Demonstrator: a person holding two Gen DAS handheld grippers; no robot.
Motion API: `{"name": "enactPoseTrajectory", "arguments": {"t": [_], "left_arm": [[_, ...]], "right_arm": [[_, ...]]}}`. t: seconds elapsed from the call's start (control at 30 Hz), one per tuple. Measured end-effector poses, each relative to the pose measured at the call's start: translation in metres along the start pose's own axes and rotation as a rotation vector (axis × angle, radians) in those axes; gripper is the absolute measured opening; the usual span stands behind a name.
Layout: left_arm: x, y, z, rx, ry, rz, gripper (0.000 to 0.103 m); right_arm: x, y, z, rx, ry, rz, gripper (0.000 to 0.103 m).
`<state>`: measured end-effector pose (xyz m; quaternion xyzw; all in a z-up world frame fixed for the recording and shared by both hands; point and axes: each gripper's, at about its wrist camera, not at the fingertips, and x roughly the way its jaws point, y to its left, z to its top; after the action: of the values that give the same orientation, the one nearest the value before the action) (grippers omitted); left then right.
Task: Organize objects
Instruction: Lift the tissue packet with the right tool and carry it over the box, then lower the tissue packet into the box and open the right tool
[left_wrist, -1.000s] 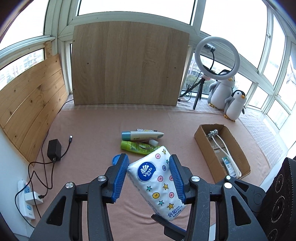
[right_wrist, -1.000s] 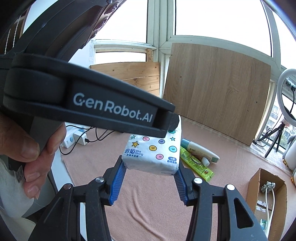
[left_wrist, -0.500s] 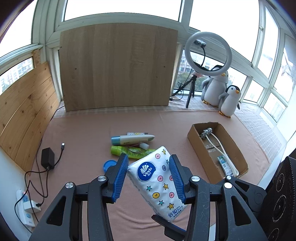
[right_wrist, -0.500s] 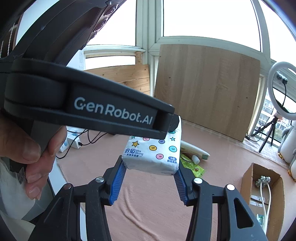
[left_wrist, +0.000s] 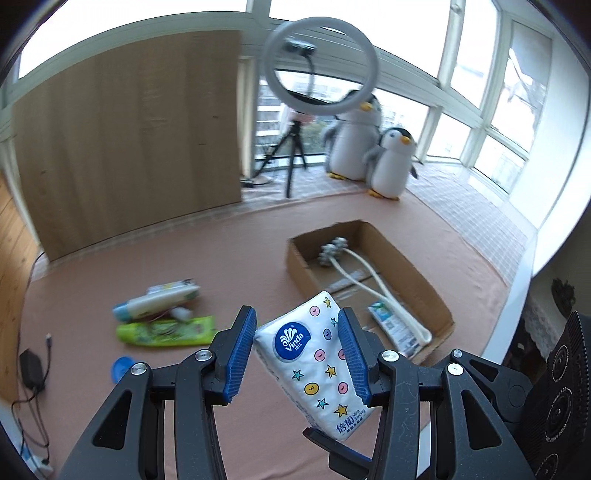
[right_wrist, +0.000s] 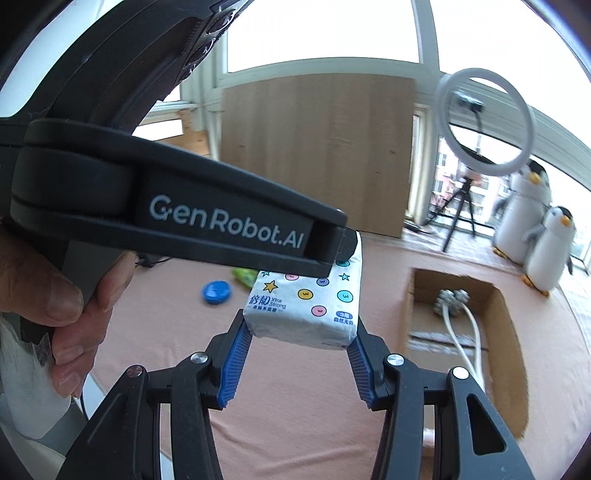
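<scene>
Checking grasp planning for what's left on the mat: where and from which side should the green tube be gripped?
Green tube: grip mid-body across its narrow width, coming from above. It lies flat, with a white bottle close along its far side, so a low sideways approach looks crowded.

The tissue pack (left_wrist: 317, 354) reads "Vinda" and "Xtra Strong" (Chinese characters beside), the left hand-held gripper (right_wrist: 225, 225) "GenRobot.AI".

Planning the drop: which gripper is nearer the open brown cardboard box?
Right. Both clamp the white star-printed tissue pack; the right gripper is on the cardboard box side, the left gripper farther off.
</scene>
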<state>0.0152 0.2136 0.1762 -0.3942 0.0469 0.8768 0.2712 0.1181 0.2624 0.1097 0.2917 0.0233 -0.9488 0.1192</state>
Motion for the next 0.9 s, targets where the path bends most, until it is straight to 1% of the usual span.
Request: {"name": "enactPoseTrajectory", "arguments": {"t": [0.1, 0.33, 0.67, 0.8, 0.83, 0.87, 0.9], "left_arm": [[0.021, -0.026, 0.009, 0.049, 0.018, -0.043, 0.05], [0.052, -0.071, 0.028, 0.136, 0.039, -0.107, 0.05], [0.088, -0.11, 0.046, 0.186, 0.061, -0.178, 0.05], [0.099, -0.118, 0.048, 0.188, 0.067, -0.189, 0.05], [0.102, -0.119, 0.048, 0.185, 0.065, -0.187, 0.05], [0.106, -0.119, 0.047, 0.18, 0.058, -0.168, 0.051], [0.11, -0.116, 0.046, 0.179, 0.057, -0.142, 0.059]], "right_arm": [[-0.008, -0.022, -0.008, 0.045, 0.004, -0.052, 0.046], [-0.018, -0.058, -0.016, 0.114, -0.009, -0.143, 0.046], [-0.024, -0.09, -0.023, 0.163, -0.001, -0.224, 0.046], [-0.026, -0.098, -0.026, 0.172, 0.001, -0.241, 0.046], [-0.027, -0.099, -0.026, 0.172, -0.001, -0.253, 0.047], [-0.026, -0.102, -0.027, 0.173, 0.0, -0.281, 0.049], [-0.025, -0.104, -0.029, 0.174, 0.013, -0.32, 0.051]]}}
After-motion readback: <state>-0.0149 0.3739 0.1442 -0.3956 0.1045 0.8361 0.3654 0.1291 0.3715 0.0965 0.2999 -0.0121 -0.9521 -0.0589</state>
